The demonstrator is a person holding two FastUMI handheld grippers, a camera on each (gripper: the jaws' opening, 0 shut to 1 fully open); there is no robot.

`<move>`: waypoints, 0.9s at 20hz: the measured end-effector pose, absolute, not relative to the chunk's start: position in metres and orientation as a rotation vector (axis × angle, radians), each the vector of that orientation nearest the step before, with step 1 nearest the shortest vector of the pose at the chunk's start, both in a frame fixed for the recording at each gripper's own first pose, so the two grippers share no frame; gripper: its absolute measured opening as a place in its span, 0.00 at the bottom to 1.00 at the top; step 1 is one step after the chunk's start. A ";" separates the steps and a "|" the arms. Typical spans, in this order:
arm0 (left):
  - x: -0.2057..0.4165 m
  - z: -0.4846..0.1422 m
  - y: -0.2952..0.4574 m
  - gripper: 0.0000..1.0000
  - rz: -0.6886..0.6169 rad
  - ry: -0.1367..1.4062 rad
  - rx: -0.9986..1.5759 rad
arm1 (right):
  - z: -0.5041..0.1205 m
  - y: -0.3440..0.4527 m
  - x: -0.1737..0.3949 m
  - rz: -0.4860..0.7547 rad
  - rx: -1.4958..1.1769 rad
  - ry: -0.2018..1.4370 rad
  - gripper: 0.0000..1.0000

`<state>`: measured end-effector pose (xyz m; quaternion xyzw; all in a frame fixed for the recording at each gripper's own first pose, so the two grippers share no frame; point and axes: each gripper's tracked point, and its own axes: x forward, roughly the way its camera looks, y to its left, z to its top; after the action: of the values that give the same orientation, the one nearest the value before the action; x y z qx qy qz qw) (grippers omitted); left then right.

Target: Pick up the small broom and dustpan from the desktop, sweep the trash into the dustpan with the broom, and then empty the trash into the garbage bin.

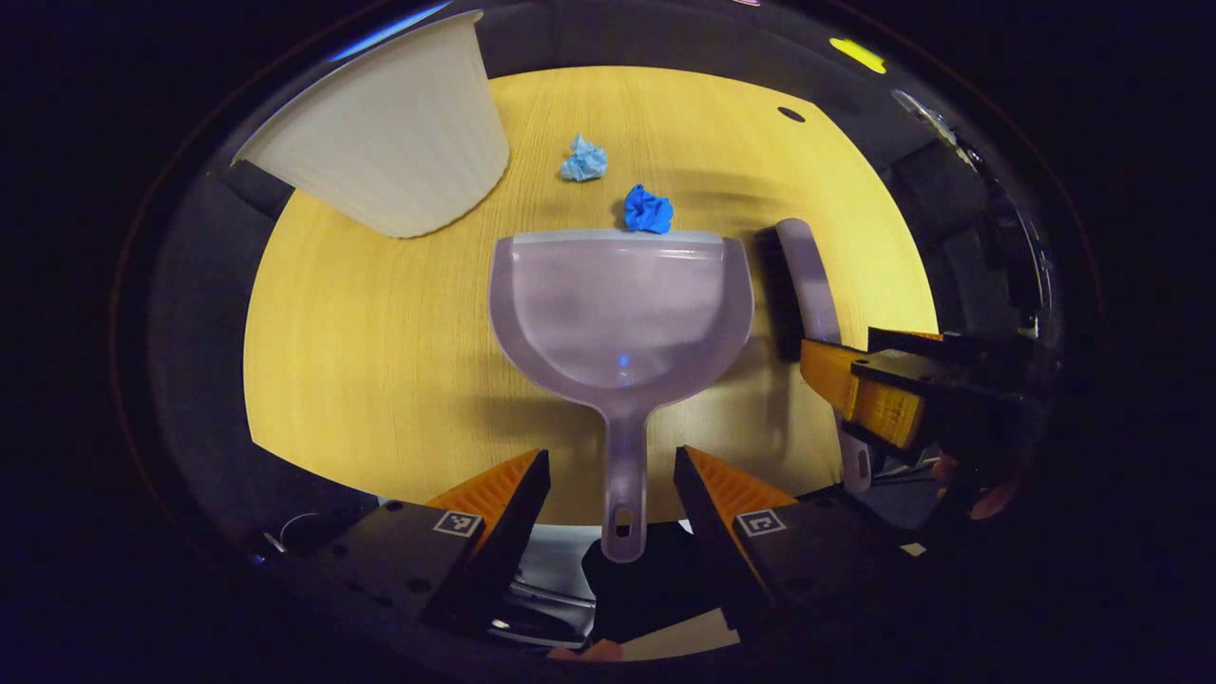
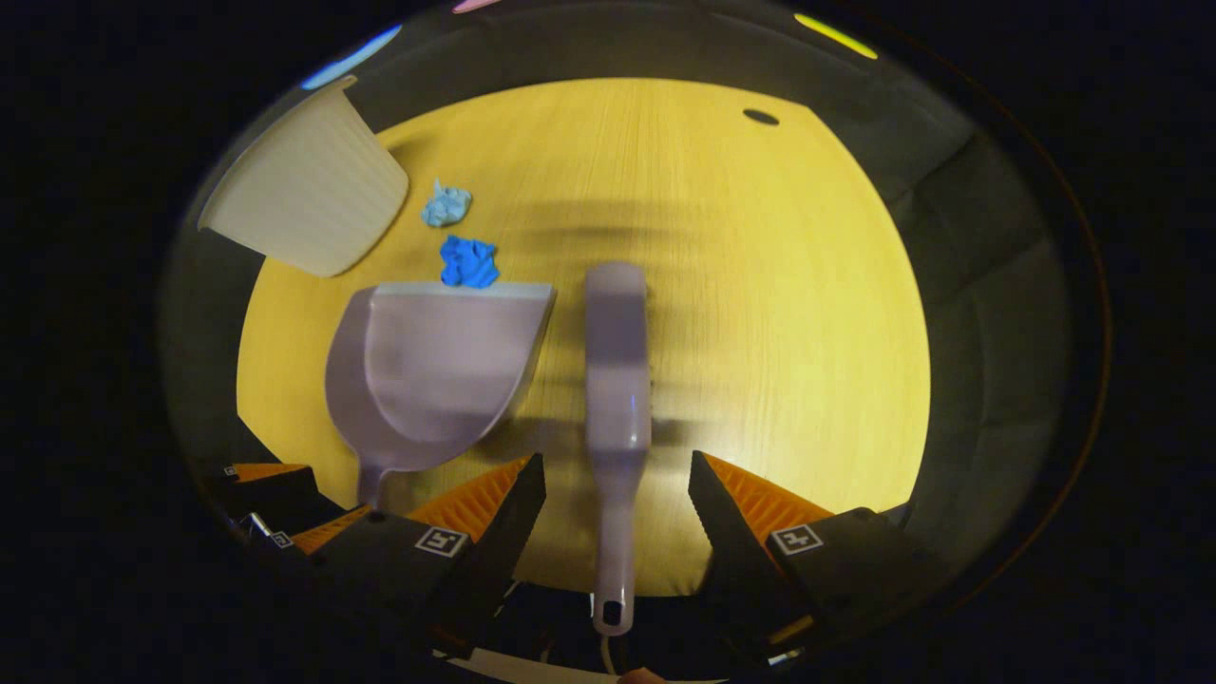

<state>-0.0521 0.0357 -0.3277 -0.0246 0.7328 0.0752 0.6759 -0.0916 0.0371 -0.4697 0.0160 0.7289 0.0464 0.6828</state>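
Lilac dustpan [image 1: 619, 304] flat on the yellow wood desktop [image 1: 380, 342], mouth toward the far edge, handle reaching back over the near edge. Lilac small broom [image 2: 617, 380] lying just beside it on its right, parallel, handle also past the near edge; dark bristles visible along its side in the left gripper view [image 1: 807, 285]. Dark blue crumpled paper ball [image 1: 649, 210] touching the dustpan's front lip. Pale blue crumpled paper ball [image 1: 583, 160] a little farther toward the far edge, apart from the dark one. White ribbed garbage bin [image 1: 399, 133] at the far left corner of the desktop, near the pale ball. Small dark hole [image 2: 760, 117] in the desktop near the far right corner.

Left gripper [image 1: 613, 489] fingers wide apart, straddling the dustpan handle, no contact seen. Right gripper [image 2: 616, 494] fingers wide apart either side of the broom handle, not touching; same gripper seen from the side in the left gripper view [image 1: 879, 394], over the broom.
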 end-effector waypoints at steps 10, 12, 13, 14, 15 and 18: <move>-0.038 -0.363 0.037 0.80 0.183 1.744 -0.032 | -0.509 0.040 -0.102 0.085 -0.051 1.789 0.99; -0.034 -0.369 0.036 0.80 0.175 1.755 -0.033 | -0.515 0.039 -0.104 0.070 -0.053 1.805 0.99; -0.033 -0.372 0.035 0.80 0.176 1.763 -0.035 | -0.516 0.040 -0.106 0.064 -0.036 1.811 0.99; -0.032 -0.375 0.035 0.80 0.173 1.763 -0.036 | -0.515 0.040 -0.105 0.051 -0.027 1.818 0.99; -0.030 -0.378 0.035 0.80 0.177 1.763 -0.037 | -0.516 0.040 -0.105 0.056 -0.025 1.822 0.98; -0.029 -0.388 0.035 0.80 0.156 1.760 -0.044 | -0.515 0.038 -0.105 0.066 -0.022 1.830 0.90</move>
<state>-0.0285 0.0352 -0.3885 -0.0194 0.7698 0.0684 0.6343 -0.1049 0.0379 -0.5146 -0.0093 0.7925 0.0285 0.6092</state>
